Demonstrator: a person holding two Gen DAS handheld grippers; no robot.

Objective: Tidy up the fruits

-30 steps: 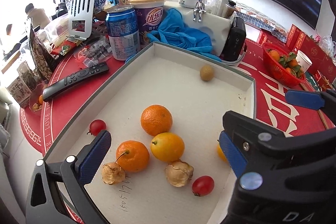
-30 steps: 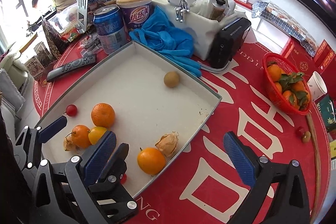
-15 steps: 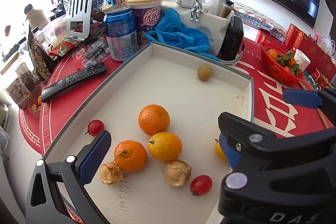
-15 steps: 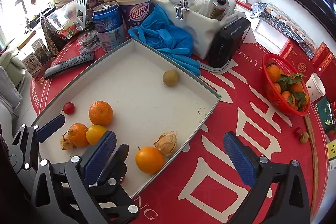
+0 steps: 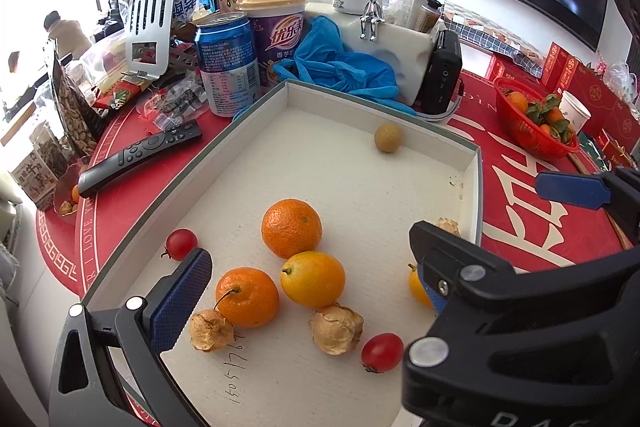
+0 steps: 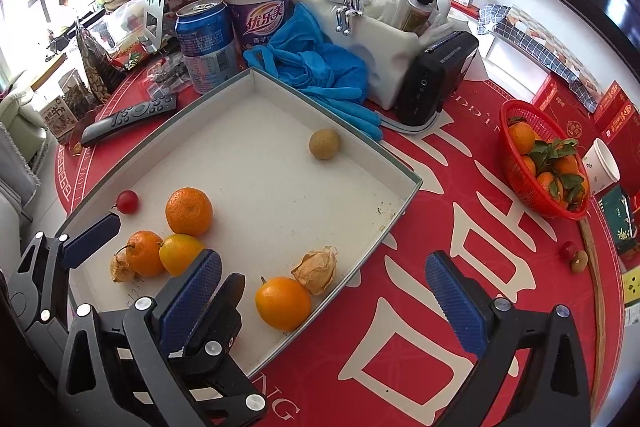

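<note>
A: What do we see in the white tray?

B: We see three oranges close together near our left tongs: a big orange, a yellow orange touching it, and a small orange with a stem. Two papery husk fruits lie just beside them, and a red cherry tomato too.

A: Are our tongs holding anything?

B: No. Both are wide apart and hold nothing. Our right tongs hang over the tray's corner, near another orange that touches a husk fruit.

A: Anything else?

B: A little brown fruit sits alone at the far side, and a red basket of oranges stands on the red desk, well apart from the tray
</note>
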